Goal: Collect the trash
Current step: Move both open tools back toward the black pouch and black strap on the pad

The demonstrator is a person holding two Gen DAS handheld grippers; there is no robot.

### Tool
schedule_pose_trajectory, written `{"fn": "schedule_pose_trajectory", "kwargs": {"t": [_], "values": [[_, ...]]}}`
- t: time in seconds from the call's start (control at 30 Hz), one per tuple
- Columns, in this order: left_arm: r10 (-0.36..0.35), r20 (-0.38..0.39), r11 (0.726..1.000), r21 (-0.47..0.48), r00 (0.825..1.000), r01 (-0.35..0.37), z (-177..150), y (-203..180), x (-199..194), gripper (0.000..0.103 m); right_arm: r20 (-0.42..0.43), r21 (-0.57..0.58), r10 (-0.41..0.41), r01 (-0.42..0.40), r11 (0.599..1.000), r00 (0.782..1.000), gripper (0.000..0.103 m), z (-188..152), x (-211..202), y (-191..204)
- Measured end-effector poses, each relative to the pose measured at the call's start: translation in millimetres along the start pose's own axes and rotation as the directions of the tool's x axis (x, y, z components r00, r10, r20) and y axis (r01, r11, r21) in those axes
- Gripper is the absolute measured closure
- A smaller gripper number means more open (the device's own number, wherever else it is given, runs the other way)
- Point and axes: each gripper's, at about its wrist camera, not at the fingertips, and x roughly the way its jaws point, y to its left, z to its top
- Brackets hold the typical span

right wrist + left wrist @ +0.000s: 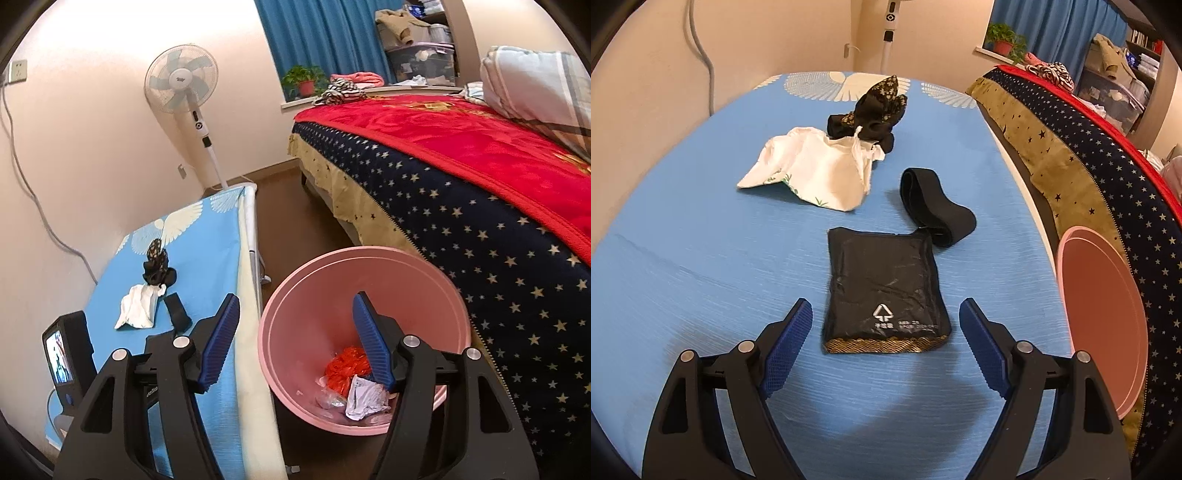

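A flat black plastic packet with a white recycling mark and a gold edge lies on the blue table. My left gripper hangs open just above its near end, one blue finger on each side, pads clear of it. Behind it lie a black band, a white cloth pouch and a black patterned wrapper. My right gripper stands open and empty over the pink bin, which holds an orange crumple and crumpled white paper.
The pink bin's rim stands off the table's right edge, against a bed with a star-patterned cover. A standing fan is at the table's far end. A small device with a lit screen shows at the table's near left.
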Motion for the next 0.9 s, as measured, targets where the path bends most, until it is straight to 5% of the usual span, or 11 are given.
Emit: {"fn": "schedule_pose_trajectory", "kwargs": {"t": [0.23,0.3,0.9], "values": [[-0.024,-0.001,1.0,-0.014,1.0,0.024,4.4,17.6,-0.8,0.049,-0.034,-0.033,0.03,-0.031,0.999,0.999,0.039,-4.9,21.4,21.7],[-0.021,0.009,0.999,-0.025,1.0,0.021,5.7,26.1,-2.4,0.066,-0.047,-0.041,0.046,-0.048,0.998,0.998,0.039,-7.5,29.7,30.4],[0.011,0.086,0.993,-0.121,0.996,-0.001,14.6,81.4,-17.3,0.067,-0.176,-0.102,0.182,-0.201,0.974,0.968,0.039,-22.9,108.6,100.8]]}}
